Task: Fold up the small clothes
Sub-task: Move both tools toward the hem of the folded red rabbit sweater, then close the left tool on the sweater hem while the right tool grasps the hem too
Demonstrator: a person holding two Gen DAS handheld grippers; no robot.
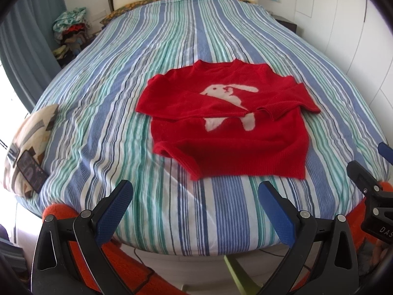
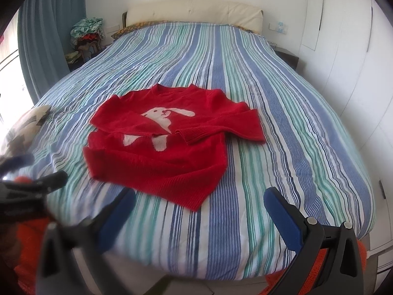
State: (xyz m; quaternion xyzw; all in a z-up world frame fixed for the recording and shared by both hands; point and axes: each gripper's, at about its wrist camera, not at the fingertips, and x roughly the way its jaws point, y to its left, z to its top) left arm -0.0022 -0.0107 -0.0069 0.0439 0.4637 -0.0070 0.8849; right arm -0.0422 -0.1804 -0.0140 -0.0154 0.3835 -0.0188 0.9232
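Note:
A small red sweater [image 1: 228, 127] [image 2: 159, 152] with a white rabbit on the chest lies flat on the striped bedspread [image 1: 103, 113] [image 2: 282, 123]. Both sleeves are folded in across the chest and their cuffs meet over the rabbit. The lower left hem corner is turned up slightly. My left gripper [image 1: 195, 196] hovers open above the bed's near edge, short of the hem, holding nothing. My right gripper [image 2: 199, 205] is open too, just below the hem's right corner, and empty. The right gripper's tip also shows at the right edge of the left wrist view.
A patterned cushion [image 1: 32, 132] [image 2: 22, 125] lies on the bed's left edge with a dark phone [image 1: 32, 172] on it. A pile of clothes [image 1: 70, 32] [image 2: 84, 36] stands beside the headboard at far left. White wardrobe doors [image 2: 356, 73] run along the right.

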